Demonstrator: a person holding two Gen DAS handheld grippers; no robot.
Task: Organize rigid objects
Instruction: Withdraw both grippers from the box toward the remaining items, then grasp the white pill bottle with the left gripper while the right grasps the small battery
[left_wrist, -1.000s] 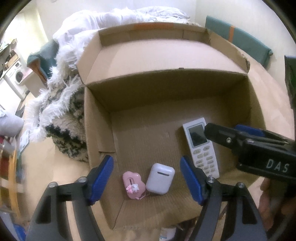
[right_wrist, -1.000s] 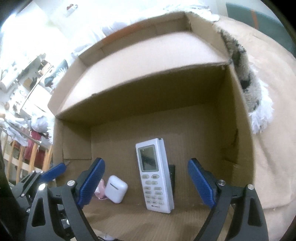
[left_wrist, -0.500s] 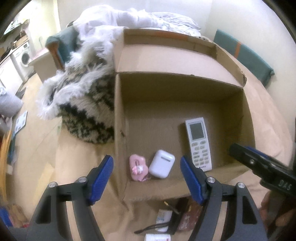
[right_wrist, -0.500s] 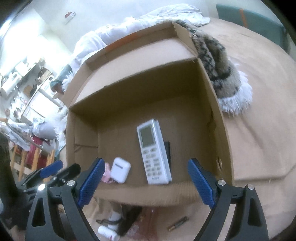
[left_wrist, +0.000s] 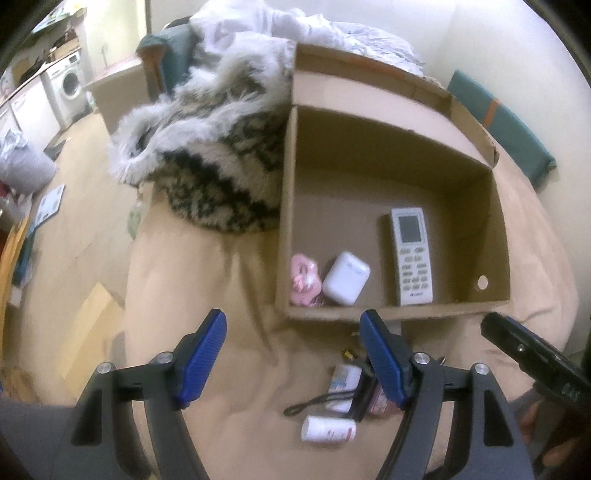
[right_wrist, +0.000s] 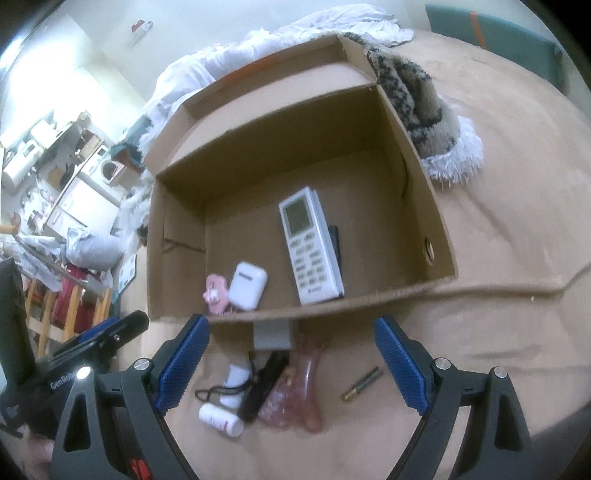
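Note:
An open cardboard box (left_wrist: 391, 312) (right_wrist: 332, 308) holds a white remote (left_wrist: 410, 254) (right_wrist: 310, 245), a white earbud case (left_wrist: 345, 277) (right_wrist: 247, 285) and a pink charm (left_wrist: 303, 280) (right_wrist: 215, 291). In front of the box lie a small white bottle (left_wrist: 328, 429) (right_wrist: 221, 420), a black device with a cord (right_wrist: 263, 386), a pink translucent object (right_wrist: 295, 391) and a thin gold tube (right_wrist: 361, 383). My left gripper (left_wrist: 295, 360) is open and empty, above the bedding in front of the box. My right gripper (right_wrist: 291, 369) is open and empty above the loose items.
A furry black-and-white blanket (left_wrist: 218, 162) (right_wrist: 417, 96) lies against the box's side. White bedding (left_wrist: 295, 33) is piled behind it. The peach sheet (right_wrist: 498, 229) spreads around. A washing machine (left_wrist: 68, 86) stands far left.
Both grippers have pulled back and up out of the box. The loose items in front of the box have come into view. The objects in the box have not moved.

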